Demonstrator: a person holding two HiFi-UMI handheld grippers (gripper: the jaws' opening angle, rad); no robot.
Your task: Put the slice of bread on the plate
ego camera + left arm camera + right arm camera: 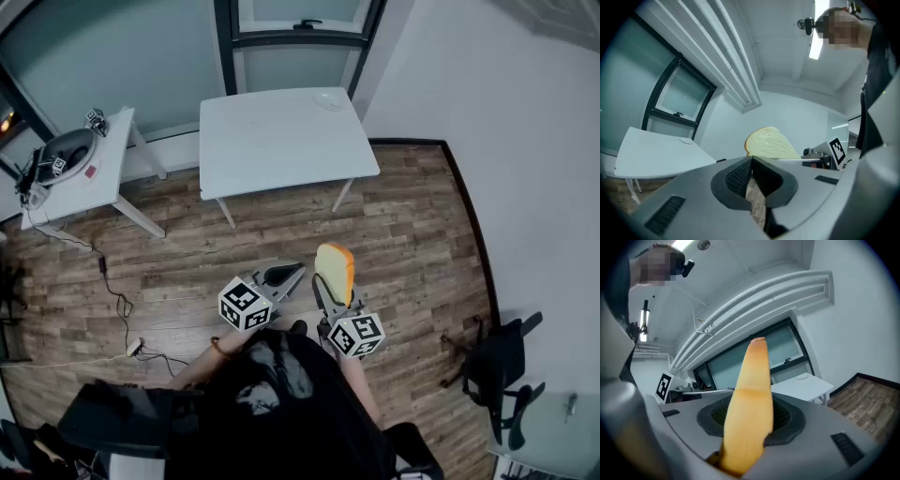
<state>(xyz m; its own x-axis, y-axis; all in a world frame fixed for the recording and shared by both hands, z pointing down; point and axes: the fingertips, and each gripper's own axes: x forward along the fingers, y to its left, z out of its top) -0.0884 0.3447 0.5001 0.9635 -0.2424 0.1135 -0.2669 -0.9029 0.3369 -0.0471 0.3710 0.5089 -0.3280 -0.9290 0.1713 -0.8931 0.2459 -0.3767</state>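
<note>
The slice of bread (335, 269) stands on edge, crust up, over the wooden floor with my right gripper (330, 296) shut on its lower part. The right gripper view shows the slice (751, 394) edge-on between the dark pads. My left gripper (284, 275) hangs just left of it, jaws together and nothing between them; its own view shows the pads (740, 176) meeting and the bread (771, 143) beyond. The clear plate (329, 99) lies near the far right corner of the white table (272, 141), well ahead of both grippers. It is also in the right gripper view as the plate (805, 376).
A smaller white table (98, 192) at the left carries a round grey device (66, 150). Cables (112, 281) trail over the floor at the left. A black chair (497, 361) stands at the right by the wall. Windows run behind the tables.
</note>
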